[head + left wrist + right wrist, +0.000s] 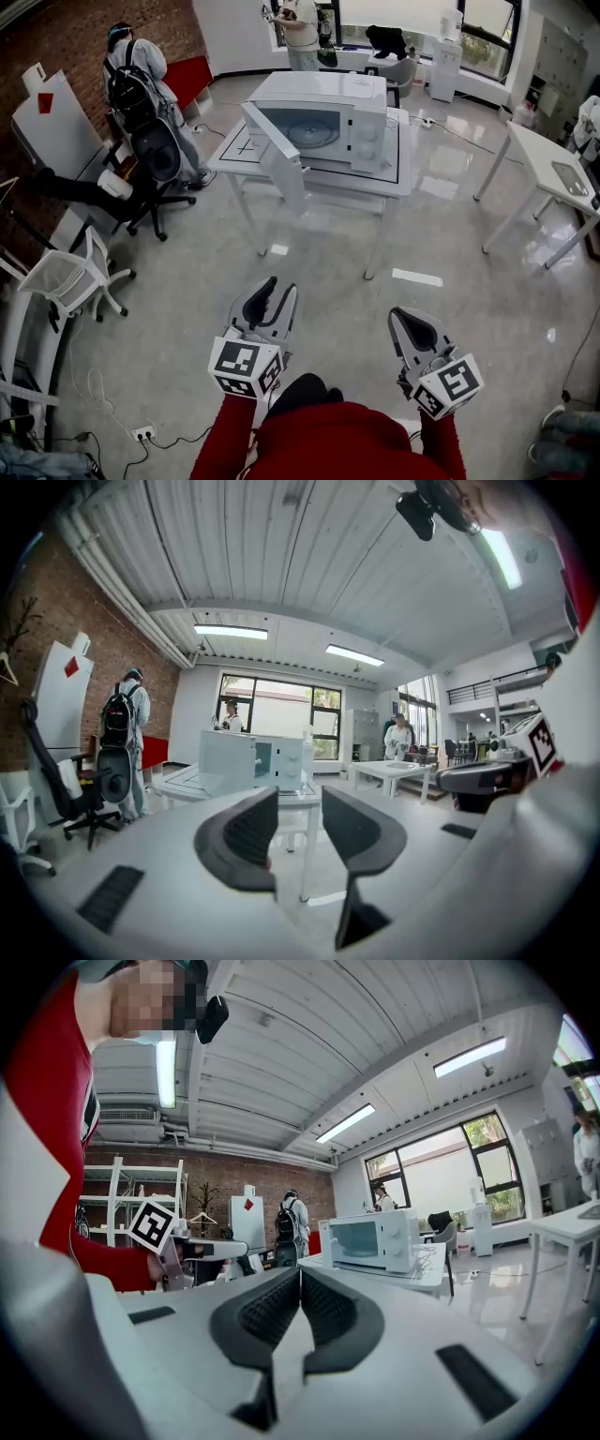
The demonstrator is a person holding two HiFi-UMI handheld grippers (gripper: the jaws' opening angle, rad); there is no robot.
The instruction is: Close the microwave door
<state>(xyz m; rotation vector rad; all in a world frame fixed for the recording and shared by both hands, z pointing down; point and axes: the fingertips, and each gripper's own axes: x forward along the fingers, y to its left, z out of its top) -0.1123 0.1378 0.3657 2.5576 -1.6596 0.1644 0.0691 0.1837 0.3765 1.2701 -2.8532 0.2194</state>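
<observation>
A white microwave [337, 117] stands on a white table [398, 178] across the room, and its door [281, 155] hangs open toward the left front. In the left gripper view the microwave [277, 761] is far ahead with the door [225, 759] swung out. The right gripper view has the microwave [375, 1239] to the right of the jaws. My left gripper [281, 287] [300, 797] is open, with nothing in the gap. My right gripper [406, 315] [300, 1277] is shut, its pads touching and holding nothing. Both are held low in front of me, well short of the table.
A person with a backpack [141, 75] stands beside a black office chair [155, 159] left of the microwave table. A white mesh chair [70, 277] is at the left. Another white table [553, 178] stands at the right. A second person [302, 33] is behind the microwave.
</observation>
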